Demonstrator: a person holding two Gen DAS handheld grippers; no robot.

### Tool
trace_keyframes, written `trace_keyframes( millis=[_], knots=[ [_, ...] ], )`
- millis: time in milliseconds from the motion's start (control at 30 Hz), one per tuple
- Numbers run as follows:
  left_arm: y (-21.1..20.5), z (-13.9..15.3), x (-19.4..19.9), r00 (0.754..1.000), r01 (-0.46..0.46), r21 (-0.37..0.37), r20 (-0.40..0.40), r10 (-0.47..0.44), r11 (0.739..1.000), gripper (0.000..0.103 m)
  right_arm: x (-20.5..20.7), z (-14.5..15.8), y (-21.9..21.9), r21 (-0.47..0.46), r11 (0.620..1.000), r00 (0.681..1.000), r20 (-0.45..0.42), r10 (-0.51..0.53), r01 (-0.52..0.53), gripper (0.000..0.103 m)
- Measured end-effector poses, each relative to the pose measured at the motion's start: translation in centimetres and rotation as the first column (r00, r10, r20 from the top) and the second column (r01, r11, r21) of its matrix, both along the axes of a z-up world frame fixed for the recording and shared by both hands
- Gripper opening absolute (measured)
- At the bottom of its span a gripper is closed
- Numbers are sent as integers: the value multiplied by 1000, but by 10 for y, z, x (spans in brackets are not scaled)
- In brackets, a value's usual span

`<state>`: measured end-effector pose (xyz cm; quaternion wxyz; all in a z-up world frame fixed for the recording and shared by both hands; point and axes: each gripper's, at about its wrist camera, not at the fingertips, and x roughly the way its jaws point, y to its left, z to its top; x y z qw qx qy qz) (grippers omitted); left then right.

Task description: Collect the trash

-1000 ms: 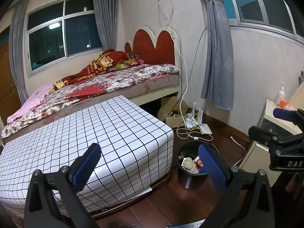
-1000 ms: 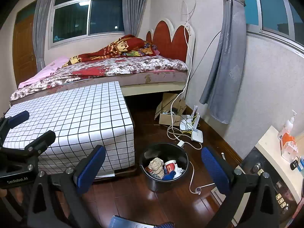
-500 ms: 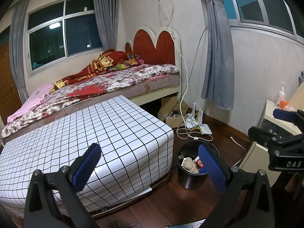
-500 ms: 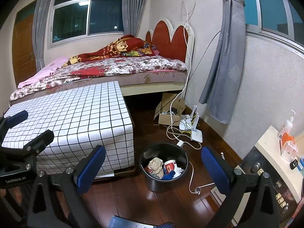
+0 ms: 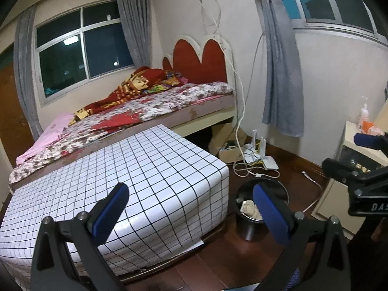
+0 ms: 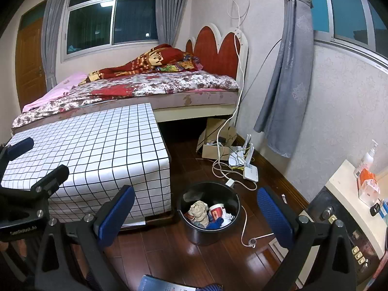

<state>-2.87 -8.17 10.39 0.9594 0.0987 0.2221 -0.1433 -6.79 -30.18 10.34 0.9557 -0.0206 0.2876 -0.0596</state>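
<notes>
Black trash bin (image 6: 209, 212) on the floor beside the checked surface (image 6: 97, 150) already holds crumpled paper (image 6: 198, 212) and a cup (image 6: 216, 212). My left claw (image 5: 189, 208) and right claw (image 6: 196, 214) both hang released, empty; no loose trash visible.

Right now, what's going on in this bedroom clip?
A person holds a hand-held gripper in each hand, and both are empty. The left hand-held gripper and the right hand-held gripper are open and raised above the wooden floor, gripping nothing. Below them a black trash bin stands beside the checkered table, already holding crumpled paper, a red cup and other scraps. No loose trash shows on the table or nearby floor.
</notes>
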Motion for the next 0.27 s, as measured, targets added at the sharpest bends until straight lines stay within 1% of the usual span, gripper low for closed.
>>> trace_keyframes(
  millis=[167, 267],
  knots=[
    [3, -1, 2, 1000, -3, -7, 6, 3, 1000, 102, 0, -1, -2, 0, 1000, 1000, -3, -4, 4, 102],
    [3, -2, 2, 1000, 13, -21, -12, -13, 1000, 102, 0, -2, -2, 0, 1000, 1000, -7, -5, 5, 102]
  ],
)
